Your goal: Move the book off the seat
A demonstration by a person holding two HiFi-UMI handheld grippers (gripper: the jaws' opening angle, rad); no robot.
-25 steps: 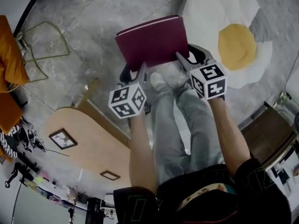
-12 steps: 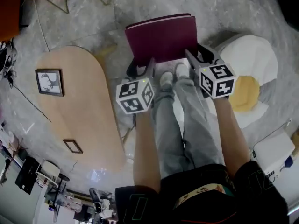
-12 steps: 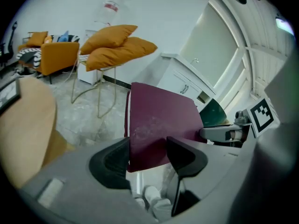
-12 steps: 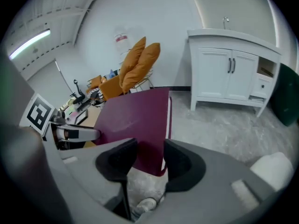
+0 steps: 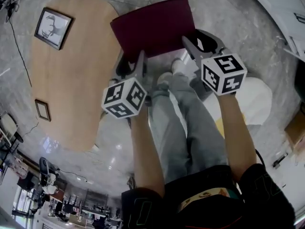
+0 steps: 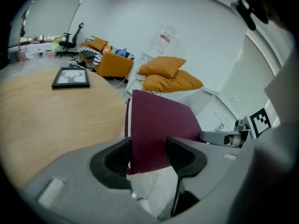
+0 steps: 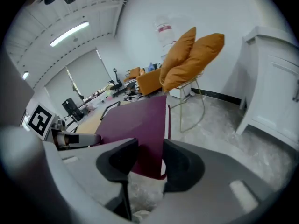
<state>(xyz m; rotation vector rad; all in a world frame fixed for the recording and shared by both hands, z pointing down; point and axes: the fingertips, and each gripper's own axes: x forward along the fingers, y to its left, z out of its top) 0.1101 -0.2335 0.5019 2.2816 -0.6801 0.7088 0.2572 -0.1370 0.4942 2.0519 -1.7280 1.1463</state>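
Note:
A thin maroon book point(image 5: 155, 27) hangs flat in the air in front of me, carried between both grippers. My left gripper point(image 5: 131, 63) has the book's near left corner between its jaws, which are closing on it. The right gripper point(image 5: 200, 42) holds the near right corner and its jaws are closing too. In the left gripper view the book point(image 6: 159, 129) runs away from the left gripper point(image 6: 148, 155). In the right gripper view the book point(image 7: 135, 122) stands between the jaws of the right gripper point(image 7: 150, 160). The book's far edge is level with the wooden table.
A rounded wooden table point(image 5: 71, 80) lies left of the book, with a framed picture point(image 5: 52, 28) and a smaller frame point(image 5: 42, 109) on it. An egg-shaped cushion point(image 5: 252, 101) lies on the floor at the right. Orange cushions point(image 7: 191, 59) sit on a wire chair; a white cabinet point(image 7: 271, 87) stands right.
The view has swung round: the table now lies close beside the book's left, and the egg cushion has slid behind my right arm. Both grippers keep hold of the book.

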